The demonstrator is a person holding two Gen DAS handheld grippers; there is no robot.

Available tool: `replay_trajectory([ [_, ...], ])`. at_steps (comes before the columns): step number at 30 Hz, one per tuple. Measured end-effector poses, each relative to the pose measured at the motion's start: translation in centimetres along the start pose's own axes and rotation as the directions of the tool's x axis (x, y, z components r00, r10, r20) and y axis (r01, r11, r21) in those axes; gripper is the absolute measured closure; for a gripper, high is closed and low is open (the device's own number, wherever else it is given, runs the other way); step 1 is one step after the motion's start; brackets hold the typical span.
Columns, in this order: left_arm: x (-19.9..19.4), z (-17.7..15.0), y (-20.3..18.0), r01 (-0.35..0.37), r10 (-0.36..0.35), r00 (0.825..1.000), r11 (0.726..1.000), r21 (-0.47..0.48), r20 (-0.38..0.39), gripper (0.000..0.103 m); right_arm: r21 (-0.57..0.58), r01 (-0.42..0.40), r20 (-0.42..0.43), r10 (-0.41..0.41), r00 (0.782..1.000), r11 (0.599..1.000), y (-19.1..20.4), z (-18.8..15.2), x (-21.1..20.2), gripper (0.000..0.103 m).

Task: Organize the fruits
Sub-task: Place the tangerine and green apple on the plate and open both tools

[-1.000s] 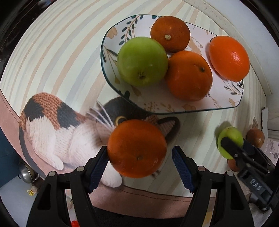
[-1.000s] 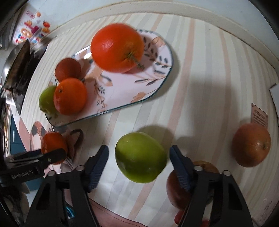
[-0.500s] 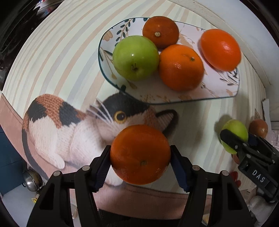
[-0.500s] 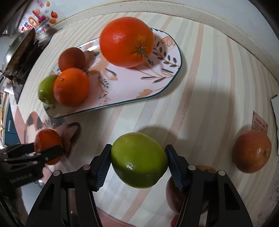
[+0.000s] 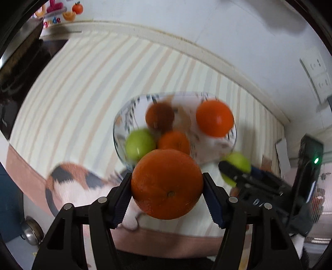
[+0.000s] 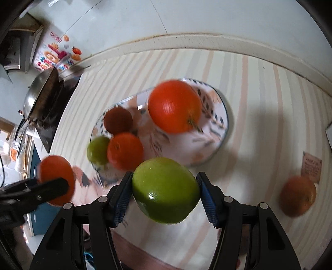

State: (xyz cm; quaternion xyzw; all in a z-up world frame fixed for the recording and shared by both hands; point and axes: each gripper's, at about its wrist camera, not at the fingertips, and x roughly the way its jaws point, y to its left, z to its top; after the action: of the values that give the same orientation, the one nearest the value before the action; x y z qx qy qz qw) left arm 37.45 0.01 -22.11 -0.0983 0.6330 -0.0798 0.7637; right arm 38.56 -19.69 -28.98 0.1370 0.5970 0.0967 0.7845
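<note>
- Both your grippers have lifted since a second ago: each fruit was then on the cloth between spread fingers, and now each is clamped and raised, with the plate lying farther off beyond it
- Nearest in your left view, the left gripper holds one orange squeezed between its two blue pads, stem end facing the camera, above the cat-patterned cloth
- Nearest in your right view, the right gripper pinches one green apple between its pads, off the striped tablecloth
- Count in hand: one orange, one green apple
- Just beyond both held fruits lies the leaf-patterned plate, carrying four fruits, all motion-blurred: one second green apple at its near left edge, one mid-sized orange touching that apple, one darker reddish-brown fruit behind them, and one large orange apart on the right half
- Off the plate, one brownish-orange fruit sits on the tablecloth to your right, well apart from the plate, beside a small paper card
- Farthest back, a steel pan sits at the left edge, near the white wall
</note>
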Motion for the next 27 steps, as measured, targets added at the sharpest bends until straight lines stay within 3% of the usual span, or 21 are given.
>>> replay_trajectory([
  [5, 0.8, 4.4, 1.3, -0.071, 0.071, 0.997, 0.997, 0.012, 0.002, 0.04, 0.027, 0.005, -0.012, -0.005, 1.0, 1.0, 0.6, 2.0, 2.8, 0.039],
  [13, 6.7, 9.1, 3.7, -0.163, 0.165, 0.98, 0.986, 0.032, -0.109, 0.04, 0.078, 0.007, -0.029, -0.005, 1.0, 0.997, 0.6, 2.6, 5.2, 0.039],
  [19, 9.8, 9.9, 4.6, -0.165, 0.166, 0.969, 0.986, 0.018, -0.184, 0.04, 0.094, 0.014, -0.037, -0.01, 0.999, 0.996, 0.3, 2.8, 5.8, 0.039],
  [24, 9.9, 9.8, 5.1, -0.142, 0.138, 0.97, 0.99, -0.007, -0.201, 0.039, 0.119, -0.001, -0.053, 0.007, 0.999, 0.993, 0.1, 2.8, 6.2, 0.037],
  [26, 9.9, 9.6, 5.2, -0.137, 0.132, 0.97, 0.991, -0.011, -0.203, 0.039, 0.127, 0.006, -0.048, 0.0, 0.999, 0.992, 0.1, 3.0, 6.1, 0.021],
  [27, 9.9, 9.6, 5.3, -0.129, 0.125, 0.971, 0.992, -0.01, -0.202, 0.035, 0.128, 0.008, -0.043, -0.002, 0.999, 0.992, 0.1, 3.1, 6.0, 0.019],
])
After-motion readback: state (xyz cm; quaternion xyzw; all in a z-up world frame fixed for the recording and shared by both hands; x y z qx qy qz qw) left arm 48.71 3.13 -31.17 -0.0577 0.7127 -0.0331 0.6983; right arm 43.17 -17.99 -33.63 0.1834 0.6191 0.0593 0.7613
